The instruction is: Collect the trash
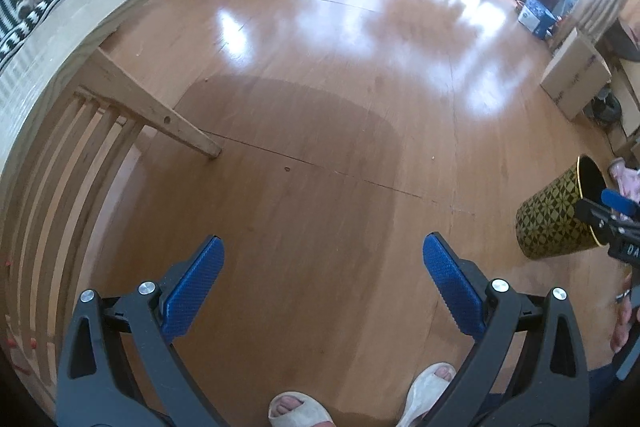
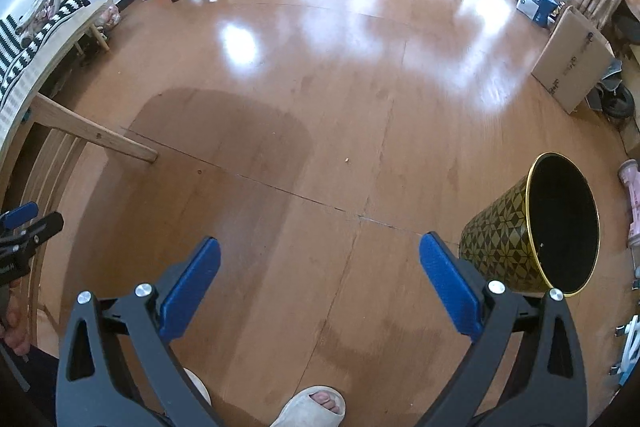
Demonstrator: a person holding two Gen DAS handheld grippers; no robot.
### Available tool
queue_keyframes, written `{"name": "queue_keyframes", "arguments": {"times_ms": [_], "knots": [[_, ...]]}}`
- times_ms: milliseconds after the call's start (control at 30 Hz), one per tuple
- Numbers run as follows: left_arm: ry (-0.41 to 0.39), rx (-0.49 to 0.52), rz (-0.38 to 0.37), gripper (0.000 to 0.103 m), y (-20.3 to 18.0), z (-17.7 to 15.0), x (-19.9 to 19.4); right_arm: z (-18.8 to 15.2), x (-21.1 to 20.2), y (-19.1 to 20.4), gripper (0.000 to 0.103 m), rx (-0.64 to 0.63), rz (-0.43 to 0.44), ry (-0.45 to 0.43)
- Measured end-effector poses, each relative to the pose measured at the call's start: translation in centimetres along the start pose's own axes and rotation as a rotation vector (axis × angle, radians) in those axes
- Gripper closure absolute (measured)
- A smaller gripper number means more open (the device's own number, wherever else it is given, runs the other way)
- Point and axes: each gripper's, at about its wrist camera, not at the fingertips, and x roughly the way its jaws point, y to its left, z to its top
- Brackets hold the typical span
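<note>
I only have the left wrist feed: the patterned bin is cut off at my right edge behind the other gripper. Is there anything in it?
Observer: From the right wrist view the trash bin stands whole and upright; as much of its dark inside as shows looks empty.
Operator: Any trash near it on the floor?
Observer: One small pale crumb lies on the wooden floor, well apart from the bin on its left.
Operator: Is my right gripper carrying something?
Observer: No. The right gripper is open with nothing between its blue pads.
Operator: Anything beyond the bin?
Observer: A pink object lies on the floor just past it, partly cut off by the picture's edge.
</note>
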Motion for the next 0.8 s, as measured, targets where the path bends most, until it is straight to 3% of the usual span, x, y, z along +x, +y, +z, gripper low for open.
{"name": "queue_keyframes", "arguments": {"times_ms": [800], "knots": [[0.021,0.018,0.004,0.006,-0.08,-0.3,0.78,-0.12,0.44,-0.71,0.007,-0.006,0.019,0.018]]}}
